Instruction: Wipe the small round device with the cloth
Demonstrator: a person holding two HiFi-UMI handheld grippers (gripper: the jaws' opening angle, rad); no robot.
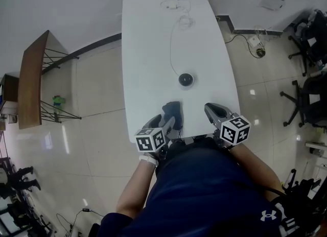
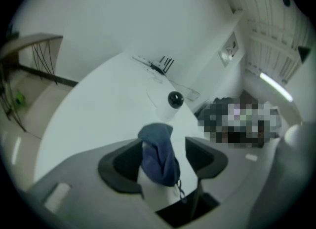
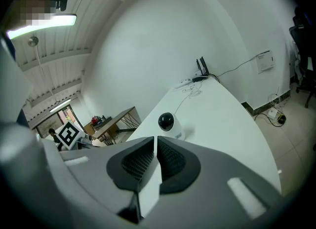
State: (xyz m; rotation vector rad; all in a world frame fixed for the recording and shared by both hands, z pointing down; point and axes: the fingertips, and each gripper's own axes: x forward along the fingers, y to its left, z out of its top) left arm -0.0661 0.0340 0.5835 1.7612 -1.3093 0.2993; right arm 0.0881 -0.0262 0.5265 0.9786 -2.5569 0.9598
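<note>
Hanging loose between the wide-apart jaws of the left hand-held gripper [image 1: 166, 120], the blue cloth [image 2: 158, 155] sits over the desk's [image 1: 148, 52] near edge. Beside it, the right hand-held gripper [image 3: 155, 146] is closed on nothing. Farther along the desk stands the small round camera [image 1: 186, 79], its cable [image 1: 171, 47] trailing toward the far end.
</note>
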